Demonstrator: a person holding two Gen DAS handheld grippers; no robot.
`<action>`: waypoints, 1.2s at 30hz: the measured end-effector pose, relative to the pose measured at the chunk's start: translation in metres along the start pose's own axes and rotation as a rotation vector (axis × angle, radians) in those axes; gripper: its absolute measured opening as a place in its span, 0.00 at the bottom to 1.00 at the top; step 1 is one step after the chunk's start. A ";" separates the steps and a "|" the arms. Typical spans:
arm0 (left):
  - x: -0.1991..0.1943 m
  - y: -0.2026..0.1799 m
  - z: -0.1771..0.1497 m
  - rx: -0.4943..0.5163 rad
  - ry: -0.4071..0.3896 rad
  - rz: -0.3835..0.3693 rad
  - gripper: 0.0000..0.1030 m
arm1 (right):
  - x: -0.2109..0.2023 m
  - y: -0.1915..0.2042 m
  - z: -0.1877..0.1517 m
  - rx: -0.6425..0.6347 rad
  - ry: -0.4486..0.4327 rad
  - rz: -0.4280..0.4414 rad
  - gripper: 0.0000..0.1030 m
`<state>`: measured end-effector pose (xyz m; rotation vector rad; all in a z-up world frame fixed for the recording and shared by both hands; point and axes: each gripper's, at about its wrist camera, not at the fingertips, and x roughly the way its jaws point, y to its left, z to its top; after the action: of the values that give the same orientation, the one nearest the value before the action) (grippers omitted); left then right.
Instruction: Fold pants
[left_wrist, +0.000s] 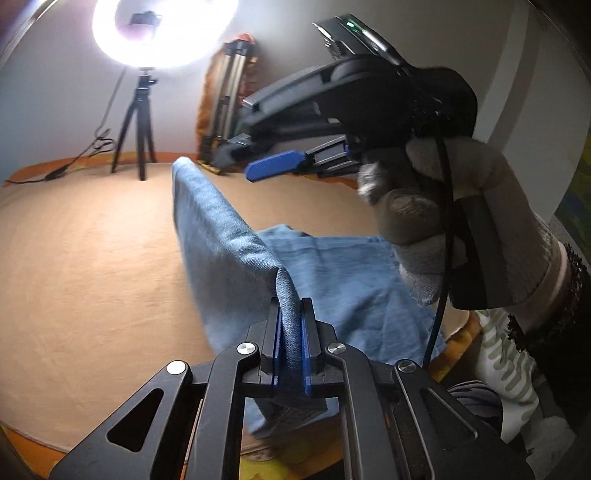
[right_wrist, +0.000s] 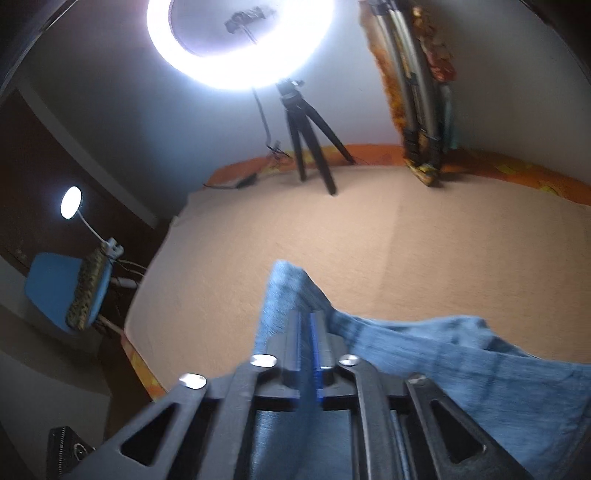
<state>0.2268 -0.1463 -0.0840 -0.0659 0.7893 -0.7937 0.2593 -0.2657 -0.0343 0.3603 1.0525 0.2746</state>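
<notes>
A flat peach-tan mat meets a pale wall, where a glaring ring light tops a black tripod. Soft blue denim pants lie mid-mat, their long fold running toward the wall. The left gripper pinches that raised fold; the right gripper hangs parted, holding nothing.

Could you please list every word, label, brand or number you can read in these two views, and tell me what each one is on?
None: no legible text in either view.
The green light on the right gripper is only a lamp.
The pants show no readable label.
The ring light shows no readable brand.
</notes>
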 end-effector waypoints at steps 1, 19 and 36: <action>0.000 -0.004 -0.002 0.007 0.004 -0.002 0.07 | 0.000 -0.002 -0.001 -0.005 0.001 -0.006 0.44; 0.028 -0.064 0.012 0.125 0.058 -0.057 0.04 | -0.006 -0.048 -0.025 -0.032 0.096 -0.137 0.05; 0.064 -0.153 0.026 0.248 0.162 -0.216 0.23 | -0.117 -0.178 -0.075 0.174 -0.082 -0.186 0.02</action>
<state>0.1778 -0.3038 -0.0535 0.1389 0.8400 -1.1068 0.1466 -0.4607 -0.0492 0.4239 1.0237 0.0014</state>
